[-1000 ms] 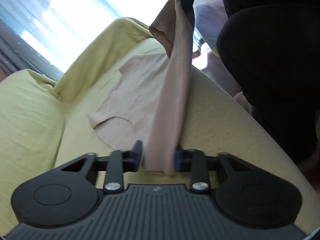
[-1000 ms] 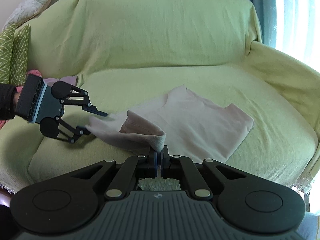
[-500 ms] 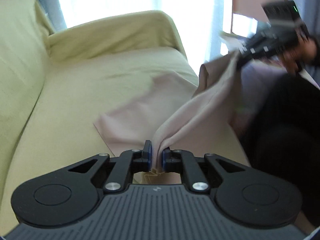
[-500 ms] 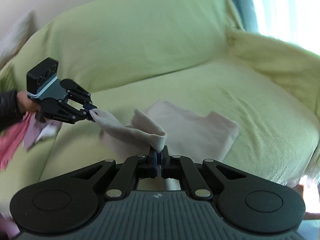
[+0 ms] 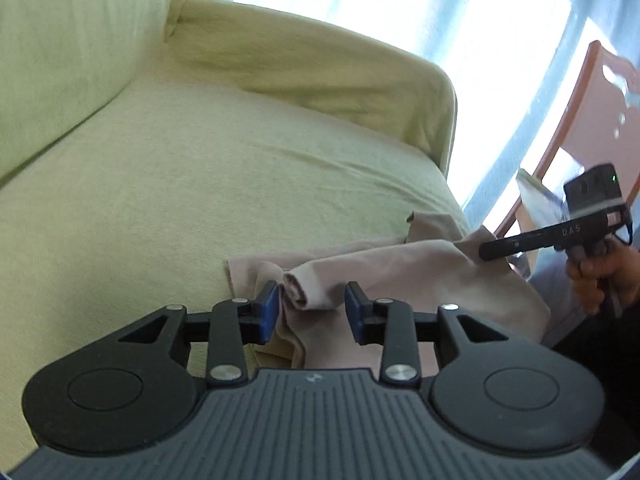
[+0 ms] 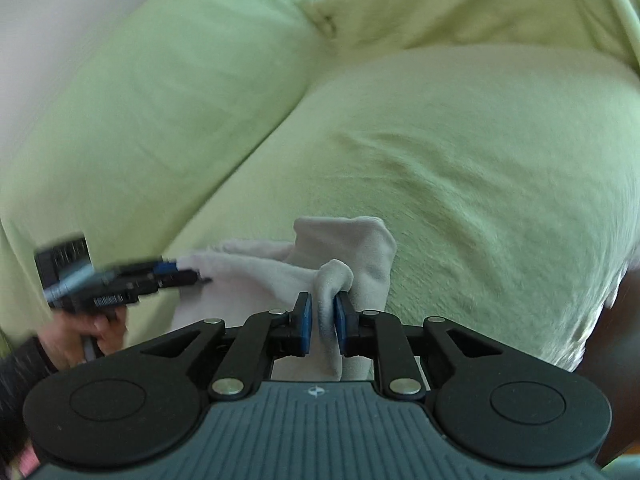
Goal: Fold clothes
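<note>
Closest in, the left gripper (image 5: 312, 306) has its blue pads spreading, a rolled edge of the soft beige knit garment (image 5: 400, 276) lying loose between them, touching only the left pad. The right gripper (image 6: 322, 316) is parting too, though a bunched fold still stands between its pads. The cloth lies heaped at the front edge of the yellow-green covered sofa seat (image 6: 460, 160). It looks light, limp and clingy; I'd take it again at two corners of one hem.
</note>
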